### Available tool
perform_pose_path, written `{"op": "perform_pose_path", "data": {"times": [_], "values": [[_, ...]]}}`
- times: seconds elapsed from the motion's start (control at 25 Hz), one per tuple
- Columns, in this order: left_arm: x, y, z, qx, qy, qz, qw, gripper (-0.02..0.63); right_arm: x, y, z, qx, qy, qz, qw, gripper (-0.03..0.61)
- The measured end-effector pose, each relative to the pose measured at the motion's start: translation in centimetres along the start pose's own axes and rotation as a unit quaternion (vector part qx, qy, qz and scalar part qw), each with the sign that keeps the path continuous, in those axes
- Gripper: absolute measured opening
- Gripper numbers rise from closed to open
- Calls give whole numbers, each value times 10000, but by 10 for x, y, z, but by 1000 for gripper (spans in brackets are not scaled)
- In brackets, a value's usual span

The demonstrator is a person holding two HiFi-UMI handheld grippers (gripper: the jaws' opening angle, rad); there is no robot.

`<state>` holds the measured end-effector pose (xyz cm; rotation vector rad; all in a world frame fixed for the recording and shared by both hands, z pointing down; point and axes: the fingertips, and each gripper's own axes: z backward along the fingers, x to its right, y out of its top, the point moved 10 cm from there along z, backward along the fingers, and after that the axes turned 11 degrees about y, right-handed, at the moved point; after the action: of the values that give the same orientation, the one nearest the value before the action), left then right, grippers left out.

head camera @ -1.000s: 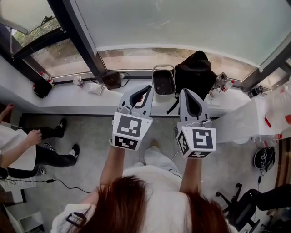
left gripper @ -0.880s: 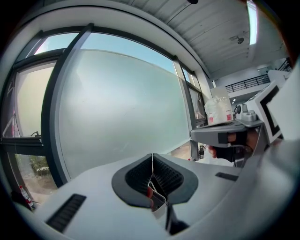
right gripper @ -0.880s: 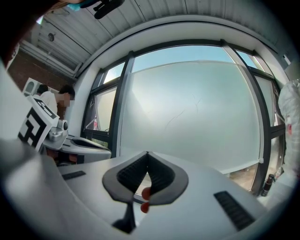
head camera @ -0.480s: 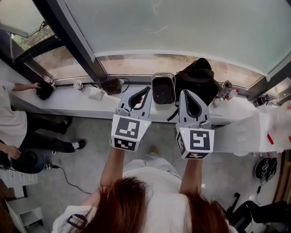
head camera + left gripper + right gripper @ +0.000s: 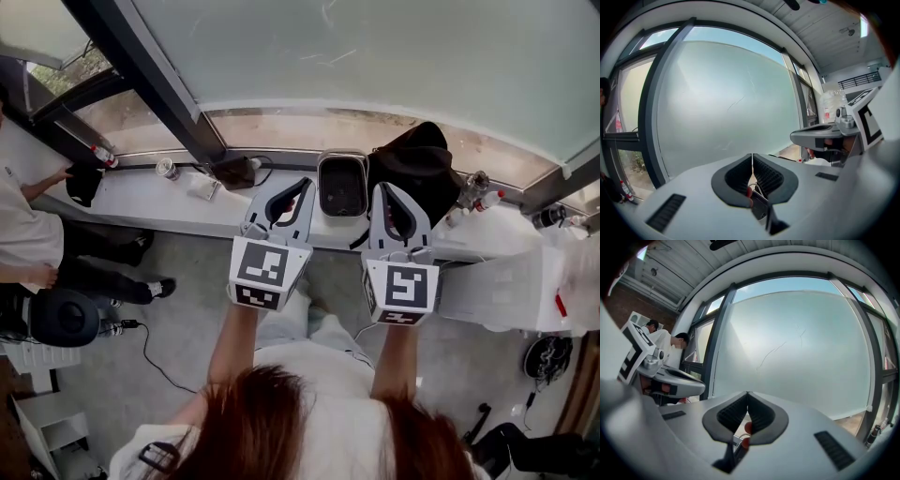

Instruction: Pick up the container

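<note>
**Container pickup: both jaws closed, tight spot by the bag**

- State: left gripper (image 5: 295,187) and right gripper (image 5: 386,192) are held side by side. In each gripper view the jaws are closed tip to tip with nothing between them: left (image 5: 752,157), right (image 5: 747,394).
- The metal container (image 5: 342,186) sits on the white surface (image 5: 141,202) under the window, at 12 o'clock from the person. In the head view it shows between the two gripper tips.
- Neither gripper view shows it. Both look at the frosted pane (image 5: 797,357), so the container lies below their line of sight.

Risks, as judged from here:
1. Closed jaws reach the rim. If they don't open before contact, the tips will likely shove the container toward the window frame at 12 o'clock or tip it.
2. A black bag (image 5: 422,173) sits at 3 o'clock of the container, just beside it or touching; which one can't be told. The right gripper has little room on that side, so it could catch fabric and either drag the bag or pinch it with the wall.
3. A dark pouch with a cable (image 5: 234,171) lies at 9 o'clock, near but apart. A wide left approach could snag the cable.
4. The container has a thin, smooth metal wall. A one-sided or shallow pinch probably slips or lets it swing on lift.
5. The contents are unreadable because the inside is dark. If it's loaded, a tilted lift could spill.
6. Bottles (image 5: 473,187) stand at 3 o'clock beyond the bag, so a dragged bag could topple them.
</note>
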<state>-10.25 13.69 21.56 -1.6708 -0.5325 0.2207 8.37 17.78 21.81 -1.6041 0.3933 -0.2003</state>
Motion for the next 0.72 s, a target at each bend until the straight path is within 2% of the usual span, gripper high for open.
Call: {"op": "perform_pose_path", "data": {"times": [0.44,0.72], "values": [[-9,-16,-51,-172,-163,27,9997,18,21,-19,-37,-347,-35,80,9994,26],[-27,-28,-95,-326,-261,41,9991,18,33,-33,-83,-590,-9,199,9981,26]]}}
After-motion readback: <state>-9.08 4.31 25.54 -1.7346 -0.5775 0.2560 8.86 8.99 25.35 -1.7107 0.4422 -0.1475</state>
